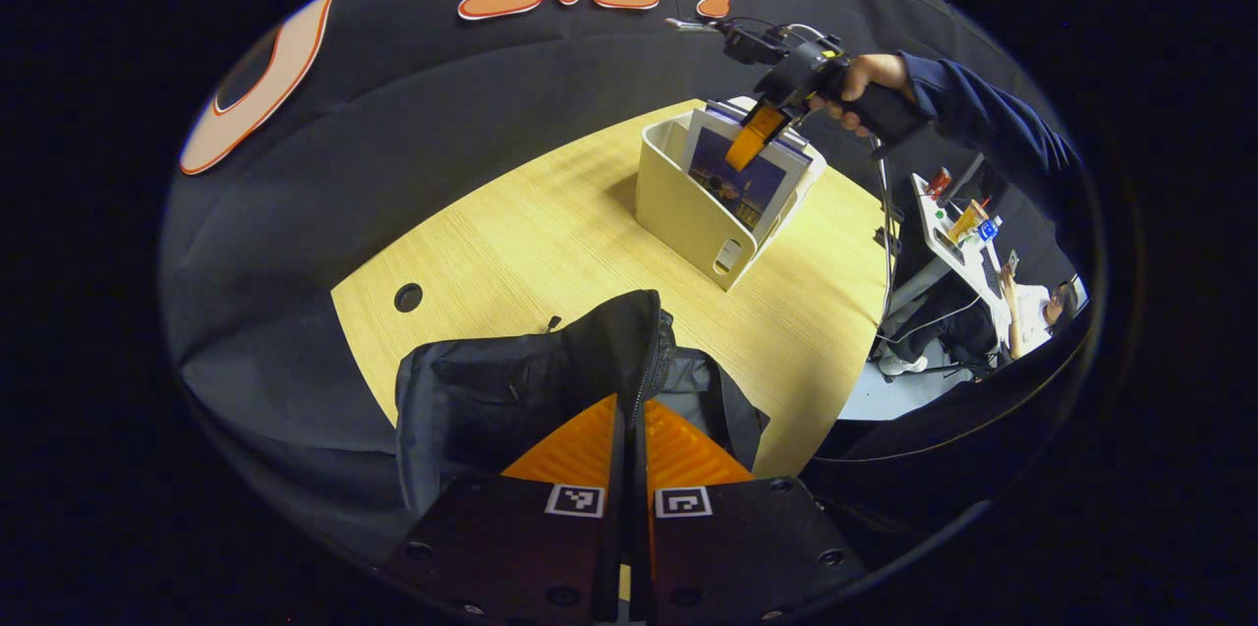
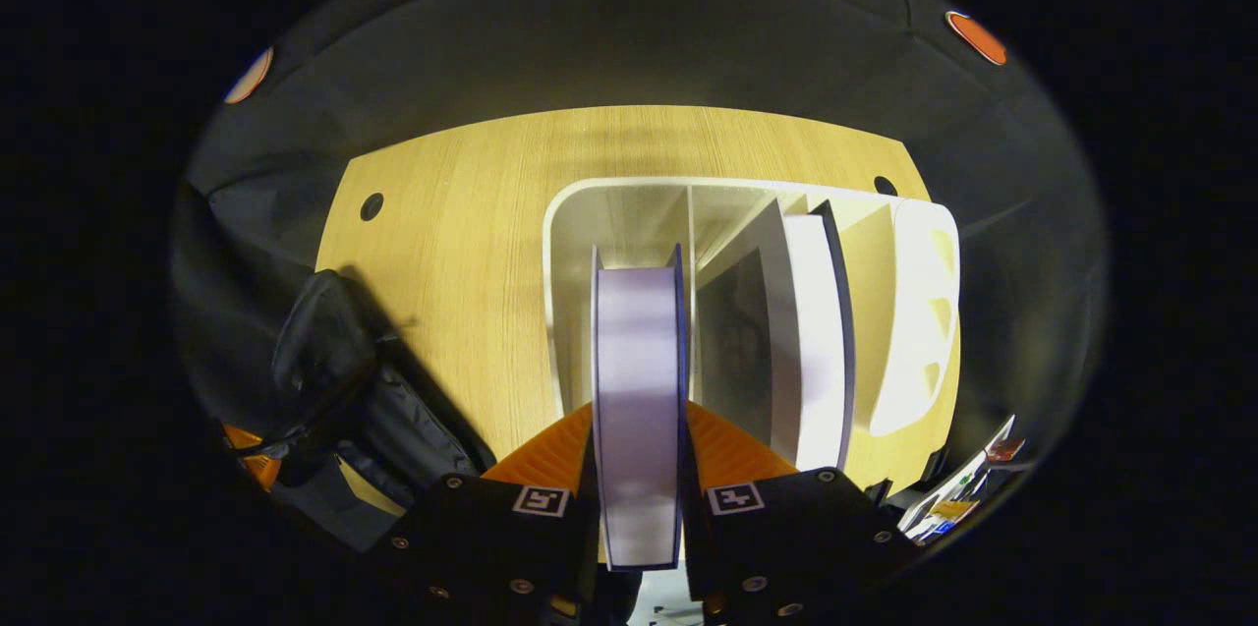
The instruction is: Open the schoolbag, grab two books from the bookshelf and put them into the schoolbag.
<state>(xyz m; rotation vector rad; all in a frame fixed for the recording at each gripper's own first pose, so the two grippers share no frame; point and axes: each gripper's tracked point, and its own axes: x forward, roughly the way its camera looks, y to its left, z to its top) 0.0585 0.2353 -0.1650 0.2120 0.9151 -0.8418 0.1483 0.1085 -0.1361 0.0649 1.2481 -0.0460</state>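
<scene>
Above, right gripper [image 2: 637, 454] clamped on book [image 2: 637, 380] in shelf [image 2: 914, 312], left gripper [image 1: 629, 429] pinching schoolbag [image 1: 550, 380] flap, no legible writing.

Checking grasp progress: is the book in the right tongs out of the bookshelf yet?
Not yet. The book stands upright in the bookshelf, right tongs clamped on its top edge.

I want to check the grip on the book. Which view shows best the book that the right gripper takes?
The right gripper view: the book stands edge-on between the right gripper fingers, above the bookshelf. The left gripper view shows its cover from afar, the right gripper on its top.
</scene>
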